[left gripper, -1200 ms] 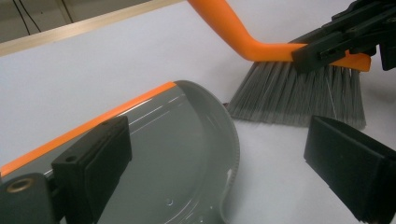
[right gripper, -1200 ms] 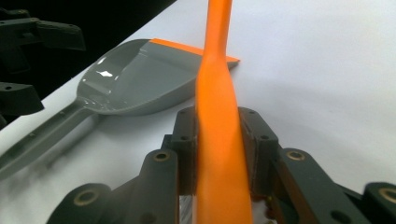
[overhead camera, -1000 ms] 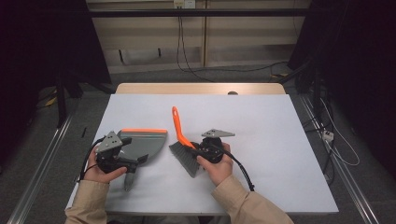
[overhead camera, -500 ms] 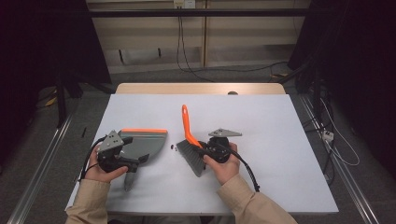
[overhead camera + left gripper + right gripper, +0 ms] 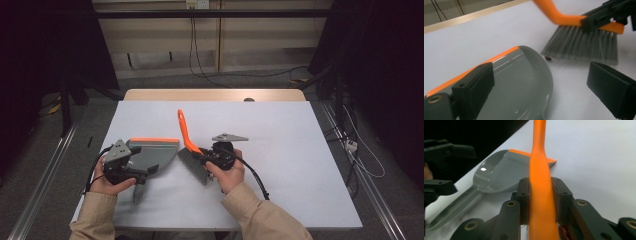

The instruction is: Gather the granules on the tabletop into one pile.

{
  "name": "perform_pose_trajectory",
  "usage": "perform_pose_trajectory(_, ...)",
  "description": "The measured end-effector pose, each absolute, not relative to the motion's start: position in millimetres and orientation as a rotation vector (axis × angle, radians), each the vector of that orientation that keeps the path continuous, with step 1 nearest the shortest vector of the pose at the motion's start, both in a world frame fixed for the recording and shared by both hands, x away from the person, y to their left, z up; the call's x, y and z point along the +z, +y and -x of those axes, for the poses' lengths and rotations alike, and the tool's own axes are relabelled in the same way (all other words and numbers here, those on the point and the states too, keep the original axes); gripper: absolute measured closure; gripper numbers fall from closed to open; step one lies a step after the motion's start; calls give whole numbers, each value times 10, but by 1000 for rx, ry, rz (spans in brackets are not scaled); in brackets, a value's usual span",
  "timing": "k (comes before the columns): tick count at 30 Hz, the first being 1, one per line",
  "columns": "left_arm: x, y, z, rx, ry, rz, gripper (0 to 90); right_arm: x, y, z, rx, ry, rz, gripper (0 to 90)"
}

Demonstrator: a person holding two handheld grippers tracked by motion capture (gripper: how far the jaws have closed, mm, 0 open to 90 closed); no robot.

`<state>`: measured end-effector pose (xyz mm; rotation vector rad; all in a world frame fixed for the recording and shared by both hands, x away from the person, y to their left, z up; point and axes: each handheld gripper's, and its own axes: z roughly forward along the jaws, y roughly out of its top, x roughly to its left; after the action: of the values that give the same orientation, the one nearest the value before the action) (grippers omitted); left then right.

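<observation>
No brand, label or lettering can be read on anything here. By count there is one brush, one dustpan, one tiny crumb and two handheld grippers on a single white table.

The brush sits just left of the table's middle, its orange handle pointing to the far side and its grey bristles fanned out toward the near side. The right gripper comes at it from the right and is clamped tight on the orange handle; the right gripper view shows both pads pressed flat against the handle's sides, with the handle running straight up between them.

The dustpan lies flat on the table to the left of the brush, close beside it. It is grey with one orange strip along its far edge, and its grey handle points toward the near edge of the table. The left gripper rests over the pan's near left part. In the left gripper view its two black jaws stand wide apart, one over the pan's grey floor and one over bare table; whether it grips anything I cannot tell.

One small dark crumb lies on the table, just beside the pan's rounded rim and at the tips of the brush's bristles.
</observation>
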<state>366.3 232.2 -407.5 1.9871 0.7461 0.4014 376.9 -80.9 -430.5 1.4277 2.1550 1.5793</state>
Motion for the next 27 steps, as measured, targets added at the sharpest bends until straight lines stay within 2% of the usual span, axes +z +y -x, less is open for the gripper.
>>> perform_pose_trajectory(9,-4076,2339,-3668,399,750,-1979,75,-4410,-722,-3961,1505,2150,-1516,706)
perform_pose_trajectory(27,-4070,2311,-3656,413,740,-1990,76,-4436,-1185,-3850,1434,2060,-1603,696)
